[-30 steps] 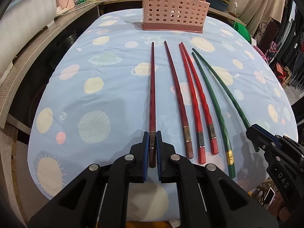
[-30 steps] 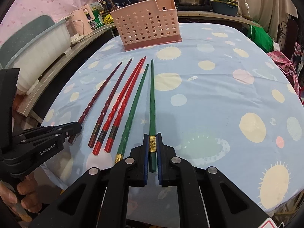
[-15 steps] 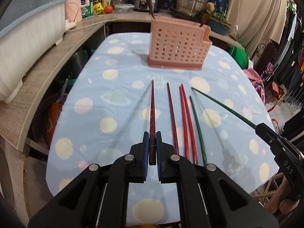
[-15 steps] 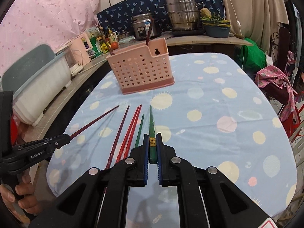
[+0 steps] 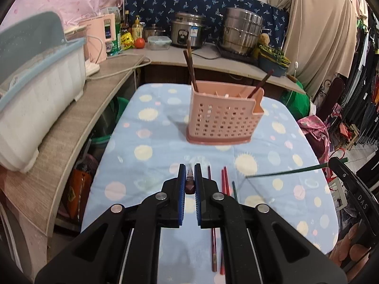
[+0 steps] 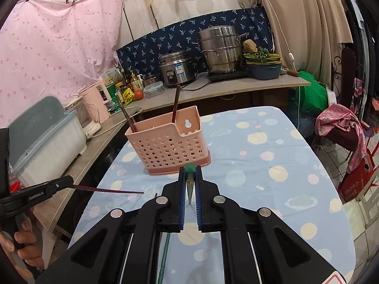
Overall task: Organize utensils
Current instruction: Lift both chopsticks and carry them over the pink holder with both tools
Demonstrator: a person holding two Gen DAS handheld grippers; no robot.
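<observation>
Pink perforated plastic utensil basket (image 5: 222, 120) standing at the far end of the table. Left gripper (image 5: 188, 182) clamping a dark red chopstick (image 5: 190, 181), right gripper (image 6: 190, 184) clamping a green chopstick (image 6: 190, 168), both lifted off the cloth. Possibly risking long tips swinging and catching the basket rim. Seeing four chopsticks (image 5: 223, 184) lying on the cloth only from the left wrist.

"GenRobot.AI" is printed on the left claw (image 6: 35, 193); "DAS" shows on the right claw (image 5: 355, 196)
</observation>
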